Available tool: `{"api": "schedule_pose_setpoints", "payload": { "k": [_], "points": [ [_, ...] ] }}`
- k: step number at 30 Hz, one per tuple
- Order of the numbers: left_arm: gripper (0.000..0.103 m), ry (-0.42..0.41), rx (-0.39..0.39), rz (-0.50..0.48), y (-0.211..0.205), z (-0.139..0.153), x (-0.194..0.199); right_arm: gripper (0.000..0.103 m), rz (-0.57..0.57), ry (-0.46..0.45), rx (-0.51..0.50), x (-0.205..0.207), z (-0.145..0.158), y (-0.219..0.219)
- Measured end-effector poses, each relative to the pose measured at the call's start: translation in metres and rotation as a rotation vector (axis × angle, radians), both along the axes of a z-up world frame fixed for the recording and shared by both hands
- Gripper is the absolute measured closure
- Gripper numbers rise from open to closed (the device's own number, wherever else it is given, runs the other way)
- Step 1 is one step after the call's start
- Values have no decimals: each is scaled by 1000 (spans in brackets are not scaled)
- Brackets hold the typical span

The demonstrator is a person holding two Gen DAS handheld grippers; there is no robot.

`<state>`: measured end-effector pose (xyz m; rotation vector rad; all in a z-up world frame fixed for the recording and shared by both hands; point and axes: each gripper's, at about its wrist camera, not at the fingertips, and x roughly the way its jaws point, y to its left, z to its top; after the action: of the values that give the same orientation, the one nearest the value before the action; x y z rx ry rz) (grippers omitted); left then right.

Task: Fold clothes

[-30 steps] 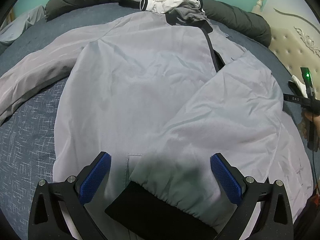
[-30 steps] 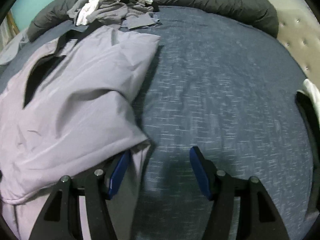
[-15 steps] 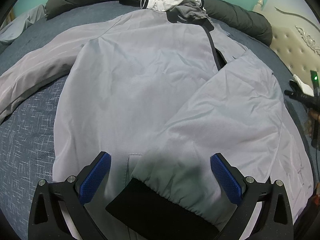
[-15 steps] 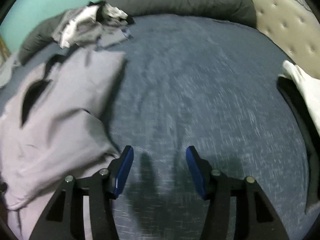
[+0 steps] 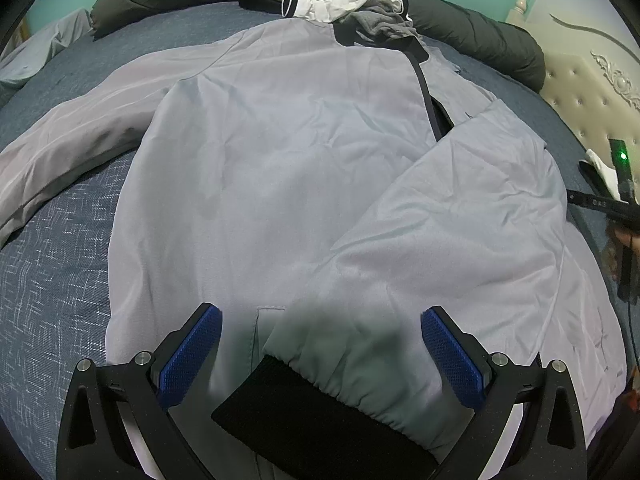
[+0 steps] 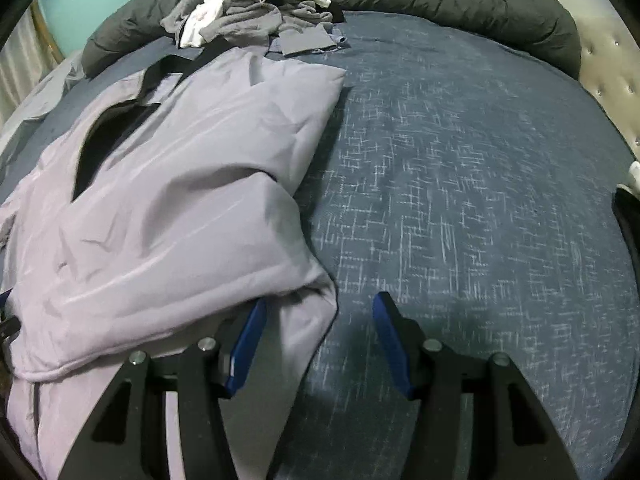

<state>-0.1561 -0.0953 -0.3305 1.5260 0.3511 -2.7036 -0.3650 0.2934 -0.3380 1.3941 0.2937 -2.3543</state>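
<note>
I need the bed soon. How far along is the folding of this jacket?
Early. Done: one sleeve lies folded across the jacket, its black cuff near the hem. In hand: nothing; the left gripper is open over that cuff, the right gripper open at the jacket's edge. Left: the other sleeve lies spread on the bed, the body is unfolded, and a pile of clothes waits.

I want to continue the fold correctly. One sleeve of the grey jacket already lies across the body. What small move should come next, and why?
Probably move the open left gripper toward the other sleeve, which lies spread out on the blue bedcover. The folded sleeve's black cuff already rests on the jacket, and both grippers are empty, so that outstretched sleeve seems the part to fold in.
</note>
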Motion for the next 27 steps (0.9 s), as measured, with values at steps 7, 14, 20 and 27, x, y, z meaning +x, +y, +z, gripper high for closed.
{"api": "schedule_pose_setpoints", "payload": {
  "k": [7,14,20,27],
  "points": [
    [0,-3,4,-2,-2,-2,0,47,-49,33,30,-10,-8,-1],
    [0,-5,6,-2,-4,-3,2,47,-90,26,15,-17,-10,3],
    [0,0,14,4,-5,-1,4,45,-64,-1,-17,-7,2,15],
    [0,44,-16,6,-7,24,9,32,-183,47,-224,15,39,49]
  ]
}}
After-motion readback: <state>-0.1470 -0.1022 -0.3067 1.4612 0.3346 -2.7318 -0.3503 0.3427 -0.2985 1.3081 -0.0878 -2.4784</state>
